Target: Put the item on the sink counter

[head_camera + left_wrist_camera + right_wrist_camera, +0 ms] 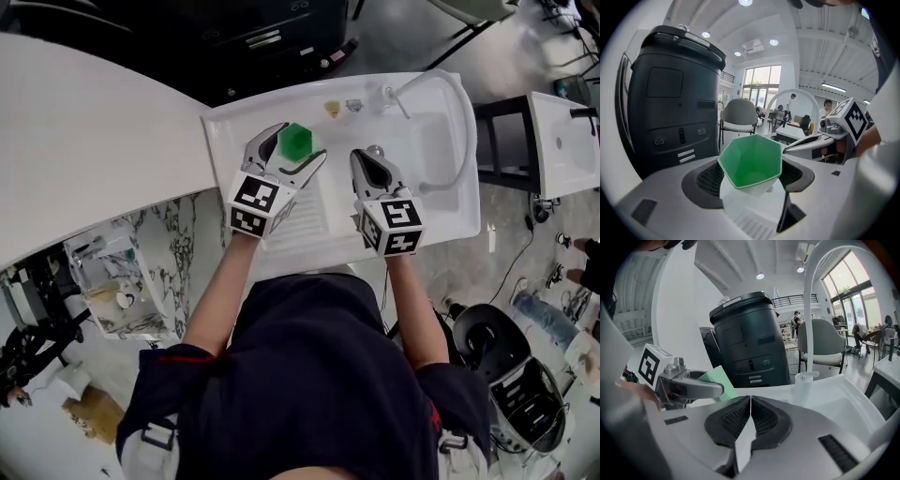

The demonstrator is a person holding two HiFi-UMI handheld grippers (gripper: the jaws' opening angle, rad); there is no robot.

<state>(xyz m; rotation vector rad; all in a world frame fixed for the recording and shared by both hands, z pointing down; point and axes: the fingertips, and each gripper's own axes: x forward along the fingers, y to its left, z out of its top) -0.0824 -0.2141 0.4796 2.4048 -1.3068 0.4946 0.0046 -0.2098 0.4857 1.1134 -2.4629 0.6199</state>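
Observation:
A green six-sided cup (294, 141) hangs tilted between the jaws of my left gripper (300, 142), just above the ribbed drainboard of the white sink counter (309, 211). In the left gripper view the cup (752, 161) has its open mouth turned to the camera and sits between the two dark pads (701, 180); the left gripper (750, 180) is shut on it. My right gripper (373, 155) hovers beside it over the counter by the basin, shut with nothing held. Its pads (733, 420) meet in the right gripper view, where a corner of the cup (717, 380) shows behind the left gripper (693, 387).
The basin (436, 141) lies right of the drainboard, with a white arched faucet (808, 333) at its back. A big black bin (670, 103) stands behind the sink. A curved white table (94, 159) is at the left, a grey chair (820, 341) beyond.

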